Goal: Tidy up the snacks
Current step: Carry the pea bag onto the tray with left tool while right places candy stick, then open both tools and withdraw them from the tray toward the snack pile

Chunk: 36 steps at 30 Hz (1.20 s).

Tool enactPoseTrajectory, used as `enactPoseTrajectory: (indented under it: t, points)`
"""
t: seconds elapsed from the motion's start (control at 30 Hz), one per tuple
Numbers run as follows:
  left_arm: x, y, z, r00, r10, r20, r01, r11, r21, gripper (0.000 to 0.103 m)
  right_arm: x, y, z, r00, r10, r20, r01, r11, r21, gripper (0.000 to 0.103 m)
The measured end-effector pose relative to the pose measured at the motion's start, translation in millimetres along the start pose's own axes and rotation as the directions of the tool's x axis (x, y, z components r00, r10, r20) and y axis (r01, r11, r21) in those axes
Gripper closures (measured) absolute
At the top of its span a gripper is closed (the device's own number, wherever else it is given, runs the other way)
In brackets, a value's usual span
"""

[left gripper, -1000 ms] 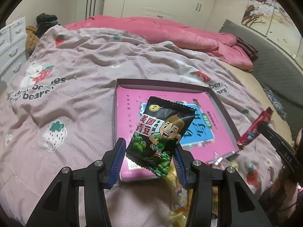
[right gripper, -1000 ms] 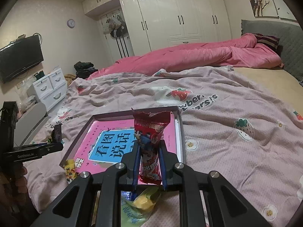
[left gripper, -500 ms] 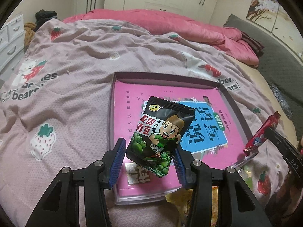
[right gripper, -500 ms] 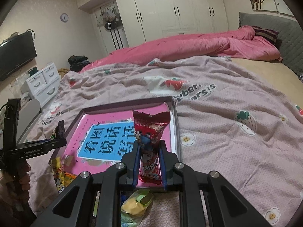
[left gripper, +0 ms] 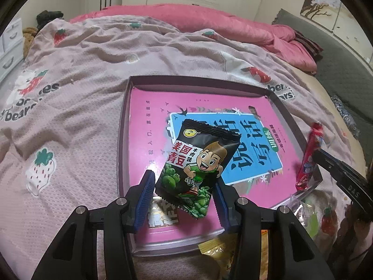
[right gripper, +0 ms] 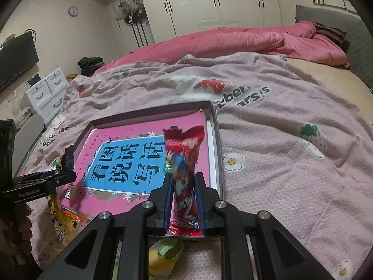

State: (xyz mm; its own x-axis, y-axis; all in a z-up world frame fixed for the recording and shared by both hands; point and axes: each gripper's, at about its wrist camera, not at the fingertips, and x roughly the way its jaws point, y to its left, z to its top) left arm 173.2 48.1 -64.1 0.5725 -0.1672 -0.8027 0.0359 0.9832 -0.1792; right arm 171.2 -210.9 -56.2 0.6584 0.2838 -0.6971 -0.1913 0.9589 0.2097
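Snack packets are gripped in both views, each over a shallow box on a bed.

Left wrist view: the left gripper (left gripper: 184, 194) pinches a black green-pea packet (left gripper: 198, 168) at its lower end, the blue pads pressing its two sides; the packet stands tilted at the lower middle of the frame, over the box (left gripper: 123, 126). The box's dark rim runs from upper centre to the lower edge, and its pink-and-blue printed floor is bare apart from what hangs over it. At the right edge the right gripper (left gripper: 310, 163) shows from the side, holding a red stick packet (left gripper: 309, 156) over the box's right rim. Below the box's lower rim lie yellow wrappers (left gripper: 219, 248). The quilt (left gripper: 81, 81) with strawberry prints spreads wide and clear to the left and above; a pink duvet (left gripper: 209, 21) lies along the top, and white wardrobes behind it.

Right wrist view: the right gripper (right gripper: 184, 200) has its jaws pressed tight on the red stick packet (right gripper: 184, 172), which stands upright at centre, near the box's (right gripper: 216, 154) right rim. At the left edge the left gripper (right gripper: 60, 175) reaches in over the box's left rim; its jaw state cannot be told here. A hand (right gripper: 16, 228) holds it at the lower left. Yellow and green wrappers (right gripper: 165, 254) lie at the bottom. To the right, open quilt (right gripper: 291, 163).
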Motion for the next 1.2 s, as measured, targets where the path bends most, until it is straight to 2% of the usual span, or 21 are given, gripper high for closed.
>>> enactPoseTrajectory:
  t: [0.53,1.07,1.2]
  points:
    - [10.4,0.5,-3.2,0.999,-0.025,-0.04,0.025,1.0,-0.007,0.053,15.4,2.5,-6.9,0.997,0.001,-0.071,-0.002,1.0,-0.01,0.084]
    - [-0.2,1.9,-0.3,0.999,-0.036,-0.023,0.036,0.999,-0.022,0.052,10.2,-2.6,-5.2,0.998,0.003,-0.055,-0.002,1.0,0.011,0.084]
    - [-7.1,3.5,0.4,0.999,-0.041,-0.013,0.041,0.999,-0.031,0.047,6.3,-1.3,-3.3,0.999,0.016,-0.041,-0.015,1.0,0.01,0.084]
